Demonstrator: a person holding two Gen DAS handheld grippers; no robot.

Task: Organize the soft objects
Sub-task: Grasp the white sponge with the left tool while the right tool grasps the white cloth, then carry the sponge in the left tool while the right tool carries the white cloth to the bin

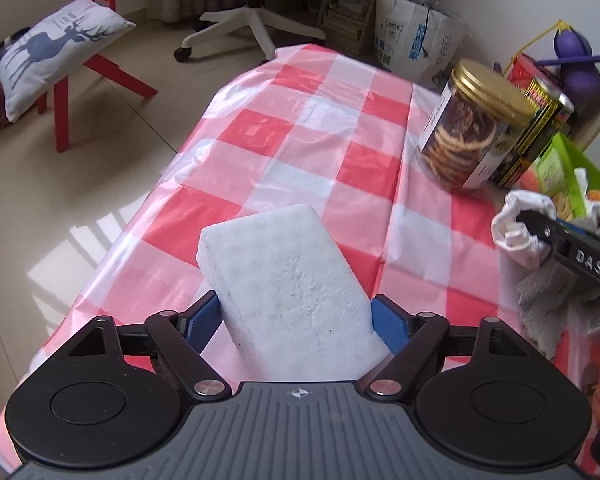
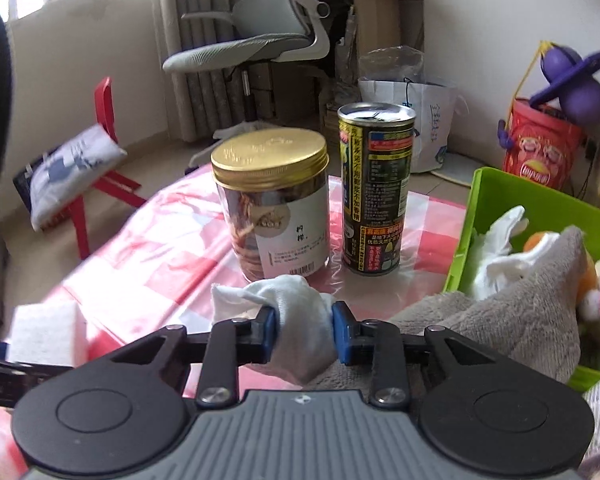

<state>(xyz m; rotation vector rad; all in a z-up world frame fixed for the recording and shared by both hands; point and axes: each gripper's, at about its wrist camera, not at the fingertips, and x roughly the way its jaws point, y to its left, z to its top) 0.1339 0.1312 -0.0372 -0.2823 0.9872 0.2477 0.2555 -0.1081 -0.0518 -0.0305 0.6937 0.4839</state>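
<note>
A white sponge block [image 1: 276, 276] lies tilted on the red-and-white checked tablecloth [image 1: 320, 132], near the table's left edge. My left gripper [image 1: 294, 316] has its blue pads against the block's two long sides and is shut on it. The same block [image 2: 44, 332] shows at the lower left of the right wrist view. My right gripper [image 2: 304, 320] is shut on a bunched white sock [image 2: 296, 300], just in front of the jar. A grey plush cloth [image 2: 512, 312] lies under and to the right of it, draped over the wall of a green bin [image 2: 480, 216].
A gold-lidded jar [image 2: 276, 208] and a dark tall can [image 2: 374, 192] stand upright behind the sock. The green bin holds white cloth and plush toys [image 2: 540, 244]. On the floor to the left stands a red chair with a deer pillow [image 1: 48, 56].
</note>
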